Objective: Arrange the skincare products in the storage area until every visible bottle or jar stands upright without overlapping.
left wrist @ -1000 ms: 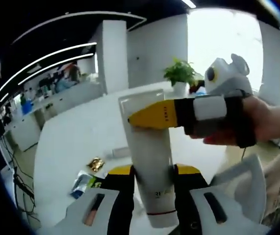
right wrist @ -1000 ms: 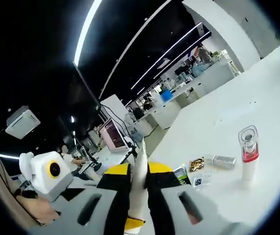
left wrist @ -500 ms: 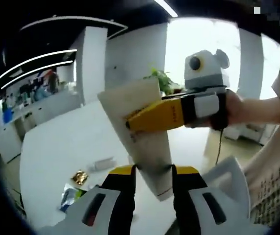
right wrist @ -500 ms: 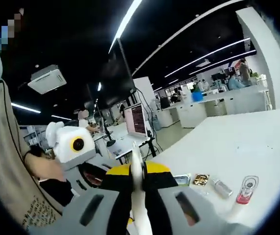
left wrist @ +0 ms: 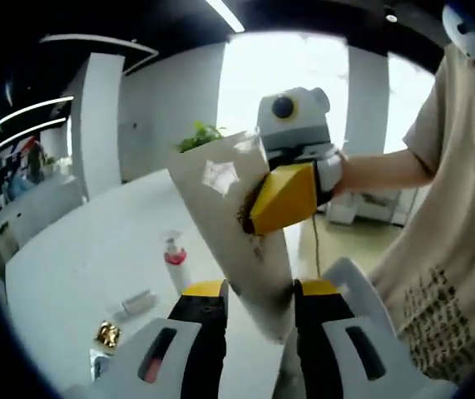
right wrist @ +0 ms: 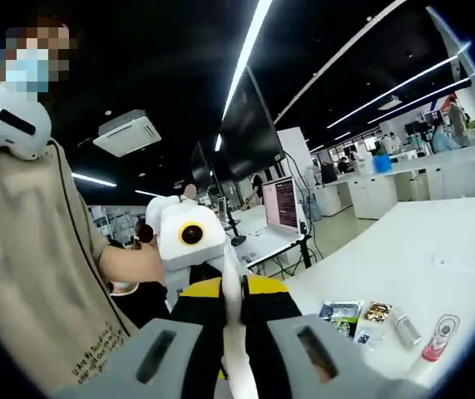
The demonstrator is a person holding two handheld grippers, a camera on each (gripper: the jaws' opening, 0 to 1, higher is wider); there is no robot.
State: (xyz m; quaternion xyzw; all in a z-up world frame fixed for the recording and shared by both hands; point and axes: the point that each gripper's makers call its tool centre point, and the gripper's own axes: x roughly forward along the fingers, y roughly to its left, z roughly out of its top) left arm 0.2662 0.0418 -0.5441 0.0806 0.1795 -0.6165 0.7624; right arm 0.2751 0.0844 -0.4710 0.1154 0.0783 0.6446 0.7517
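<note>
A white squeeze tube (left wrist: 225,216) is held in the air between both grippers. My left gripper (left wrist: 258,291) is shut on its lower part. The right gripper (left wrist: 283,195), coming in from the right of the left gripper view, pinches the tube's flat crimped end. In the right gripper view the tube (right wrist: 235,332) shows edge-on between the yellow-tipped jaws of my right gripper (right wrist: 235,289), with the left gripper (right wrist: 183,241) behind it. A small bottle with a red band and clear cap (left wrist: 175,259) stands on the white table (left wrist: 79,249); it also shows low at the right (right wrist: 439,337).
Small sachets and a little silvery tube (right wrist: 362,316) lie on the table near the red-banded bottle; a gold sachet (left wrist: 106,335) shows at lower left. A person in a beige shirt (left wrist: 441,216) holds both grippers. Desks and monitors stand behind.
Both views have swung round with the hands; the tube stays gripped at both ends. The red-banded bottle has come into the left gripper view.
</note>
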